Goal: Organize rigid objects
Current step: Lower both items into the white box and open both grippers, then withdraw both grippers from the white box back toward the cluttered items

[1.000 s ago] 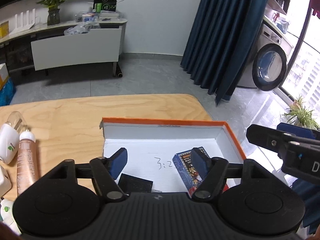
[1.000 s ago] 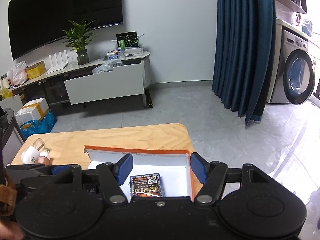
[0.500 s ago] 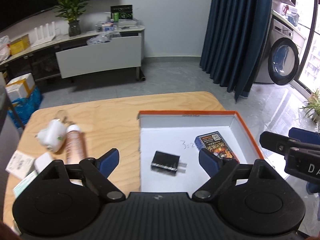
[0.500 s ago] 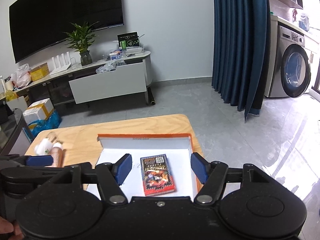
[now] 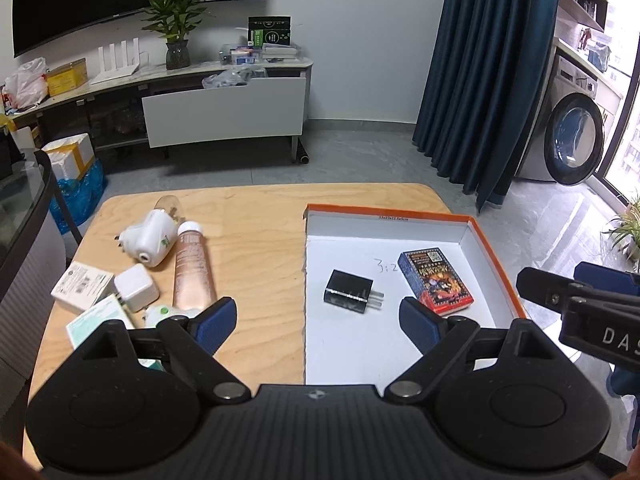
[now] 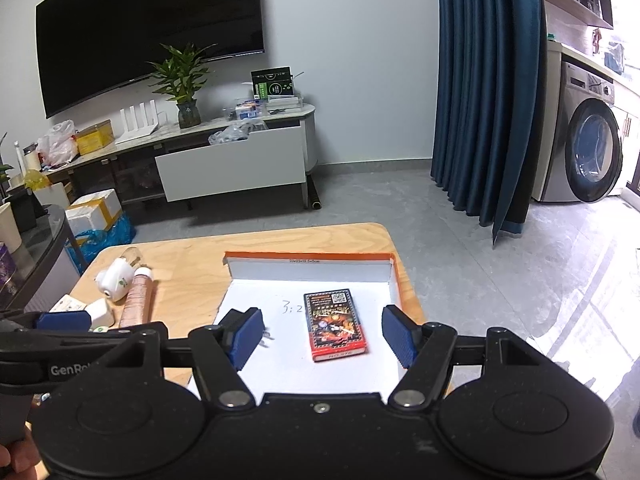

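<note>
Now both tools are spread wide, nothing held: the left tool [image 5: 316, 322] has just been opened, with the black charger [image 5: 349, 291] and card pack [image 5: 435, 282] lying flat in the box [image 5: 496, 264]. Next, the pink bottle [image 5: 193, 272] is best approached lengthwise from above. Only the left view shows the charger whole; from the right tool [image 6: 322, 336] it is mostly hidden.

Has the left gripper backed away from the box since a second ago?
Yes. The left gripper pulled back from the orange-rimmed box, jaws just opened, leaving the black charger inside.
</note>
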`<action>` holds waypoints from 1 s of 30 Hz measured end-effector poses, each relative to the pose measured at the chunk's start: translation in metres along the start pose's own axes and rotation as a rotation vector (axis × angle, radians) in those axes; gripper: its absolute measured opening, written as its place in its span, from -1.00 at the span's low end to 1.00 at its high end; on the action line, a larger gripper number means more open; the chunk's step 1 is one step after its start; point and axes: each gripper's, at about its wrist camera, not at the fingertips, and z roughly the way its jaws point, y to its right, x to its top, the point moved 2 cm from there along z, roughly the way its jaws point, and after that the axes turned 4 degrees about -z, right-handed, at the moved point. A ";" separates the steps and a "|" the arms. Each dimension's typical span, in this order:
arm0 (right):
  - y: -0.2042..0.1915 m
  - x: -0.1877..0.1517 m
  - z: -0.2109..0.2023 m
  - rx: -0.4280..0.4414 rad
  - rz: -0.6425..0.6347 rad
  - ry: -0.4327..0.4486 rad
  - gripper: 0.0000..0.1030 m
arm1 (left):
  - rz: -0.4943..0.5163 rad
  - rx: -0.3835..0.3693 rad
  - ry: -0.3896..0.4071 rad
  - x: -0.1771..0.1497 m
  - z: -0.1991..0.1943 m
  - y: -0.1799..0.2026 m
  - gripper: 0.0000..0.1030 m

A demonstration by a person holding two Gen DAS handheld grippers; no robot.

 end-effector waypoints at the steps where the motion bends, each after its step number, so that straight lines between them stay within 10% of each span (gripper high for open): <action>1: -0.001 -0.001 -0.002 0.002 0.000 0.001 0.53 | -0.003 0.001 0.001 -0.002 -0.002 -0.001 0.76; 30: -0.051 -0.035 -0.023 0.083 -0.062 -0.046 0.54 | -0.078 0.045 0.021 -0.050 -0.049 -0.051 0.78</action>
